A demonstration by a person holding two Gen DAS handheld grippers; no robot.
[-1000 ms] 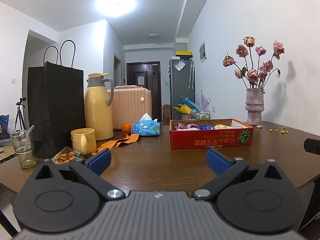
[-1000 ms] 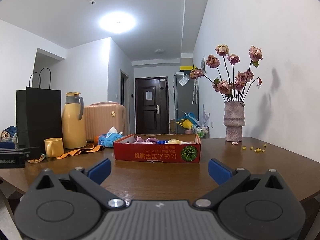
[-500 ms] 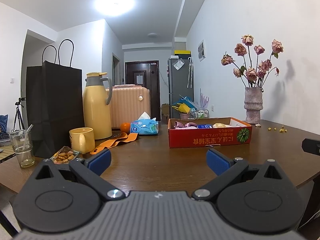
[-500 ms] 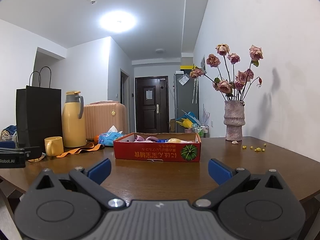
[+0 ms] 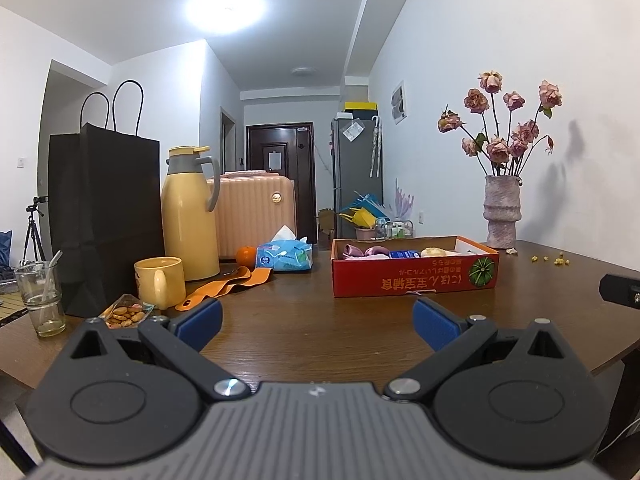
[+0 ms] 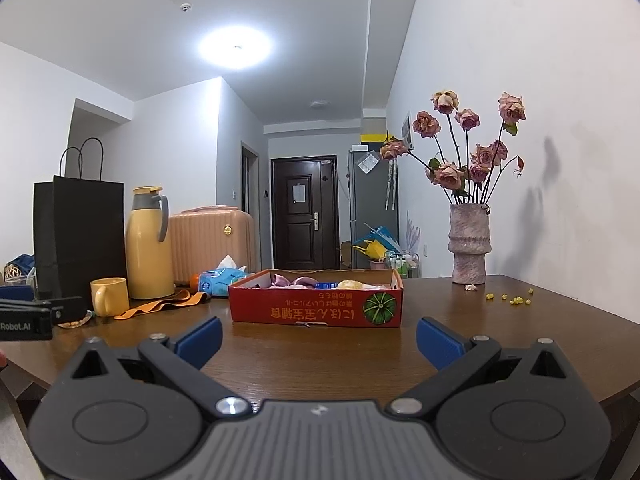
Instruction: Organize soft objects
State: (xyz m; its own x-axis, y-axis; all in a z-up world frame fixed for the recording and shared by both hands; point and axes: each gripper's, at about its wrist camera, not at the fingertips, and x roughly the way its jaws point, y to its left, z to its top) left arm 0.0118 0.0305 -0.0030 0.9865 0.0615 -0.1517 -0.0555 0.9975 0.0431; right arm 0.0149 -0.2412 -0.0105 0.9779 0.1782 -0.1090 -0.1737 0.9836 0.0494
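Left gripper [image 5: 316, 320]: held low over the near edge of the table [image 5: 320, 332], jaws spread wide, nothing between the blue pads [image 5: 199, 319].
Right gripper [image 6: 318, 336]: also over the near edge, jaws spread wide and empty; pointed at the box [image 6: 316, 312].
Box: red cardboard tray with upside-down print and a green pumpkin picture, mid-table, far of both grippers and apart from them.
Soft items: pink-purple cloth [image 5: 366, 250] lies in the left part of the box; to its right a blue packet [image 5: 404, 255] and a pale yellow lump [image 5: 434, 252]. What the lump is cannot be told.
Tissue pack [image 5: 285, 257]: blue, a white sheet sticking up, just left of the box.
Orange [image 5: 245, 256]: left of the tissue pack, near the flask [image 5: 190, 216].
Strap [image 5: 228, 286]: orange, flat on the table, between the mug [image 5: 159, 283] and the tissue pack.
Mug: yellow, handle toward the camera, near the flask.
Bag [image 5: 104, 216]: black paper, upright, far left.
Glass [image 5: 40, 300]: clear, with a stirrer in it, at the left edge.
Snacks [image 5: 124, 312]: a small open pack just near the mug.
Vase [image 6: 468, 244]: with dried pink roses, far right by the wall; yellow crumbs [image 6: 512, 299] scattered to its right.
Suitcase [image 5: 256, 212]: peach, behind the flask.
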